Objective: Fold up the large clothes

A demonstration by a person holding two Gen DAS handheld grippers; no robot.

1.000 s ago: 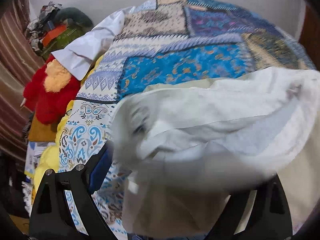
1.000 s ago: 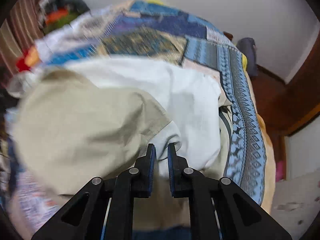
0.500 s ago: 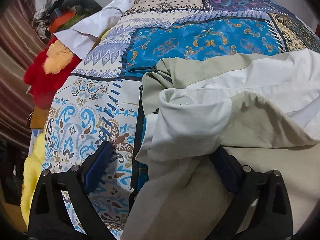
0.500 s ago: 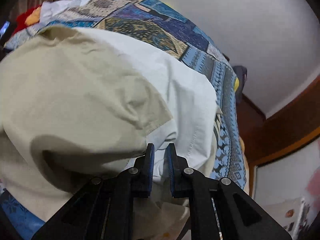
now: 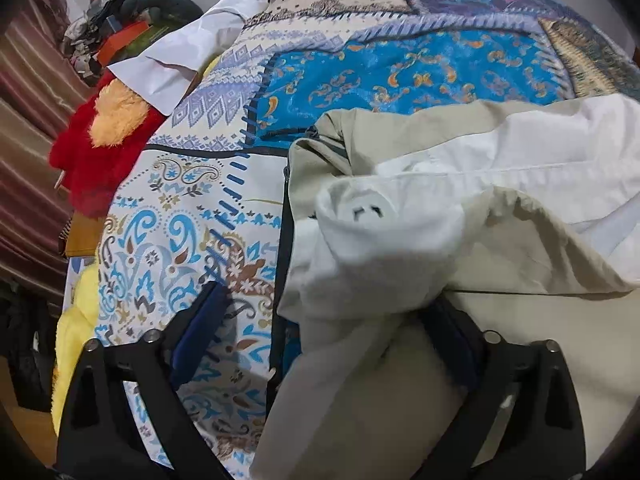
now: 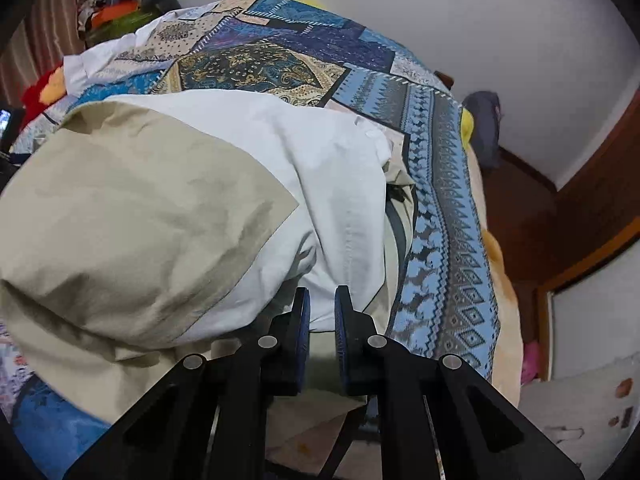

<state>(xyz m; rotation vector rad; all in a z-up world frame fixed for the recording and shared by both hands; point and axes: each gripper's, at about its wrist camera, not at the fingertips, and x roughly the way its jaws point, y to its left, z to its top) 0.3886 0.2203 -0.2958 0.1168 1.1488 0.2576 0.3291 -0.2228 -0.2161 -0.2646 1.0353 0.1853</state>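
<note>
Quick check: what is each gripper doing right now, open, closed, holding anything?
Left gripper: open, jaws just closing slightly, garment between them, ungripped.
Right gripper: shut on the garment's white fabric.

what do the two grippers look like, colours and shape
Both match: the left gripper and right gripper have two black angular plastic fingers with triangular cut-outs, round silver pivot pins, and dark blue pads on the inner faces. No cables, markings, hands or sleeves show.
</note>
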